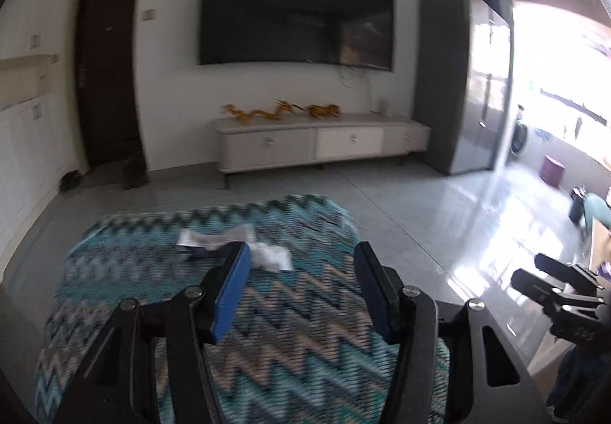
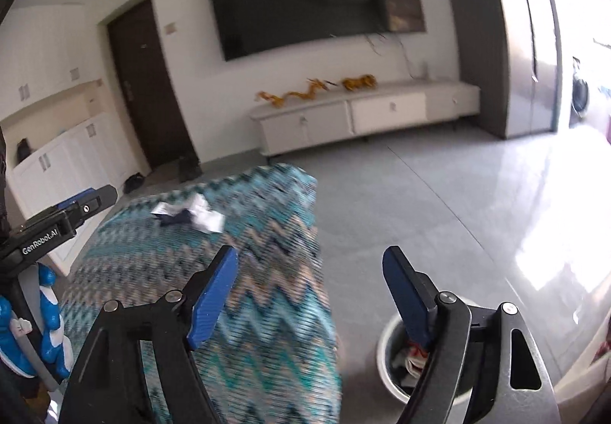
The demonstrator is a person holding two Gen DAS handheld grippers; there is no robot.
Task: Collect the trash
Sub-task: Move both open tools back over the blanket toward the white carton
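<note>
- the left gripper [image 1: 301, 258] is held above a surface draped in a teal, beige and dark zigzag cloth [image 1: 267, 328], its blue-padded jaws spread wide with nothing between them.
- the right gripper [image 2: 310, 263] is likewise spread apart and holds nothing; it hangs over the right edge of the same zigzag cloth [image 2: 248, 271], half above the grey tiled floor [image 2: 439, 202].
- the trash lies toward the far end of the cloth: crumpled white paper scraps [image 1: 271, 256] with a dark scrap [image 1: 198, 252] touching them. from the left wrist view the pile sits just past the left finger's tip; from the right wrist view the white paper scraps [image 2: 206, 216] and the dark scrap [image 2: 173, 220] are well ahead and to the left.
- a white bin [image 2: 397, 359] stands on the floor just right of the draped surface, partly hidden behind the right gripper's right finger, with some rubbish already in it.
- across the room, a dark wall-mounted tv [image 1: 298, 8] hangs over a low white cabinet [image 1: 320, 141] bearing orange dragon figures [image 1: 282, 111].
- both views are somewhat blurred.
</note>
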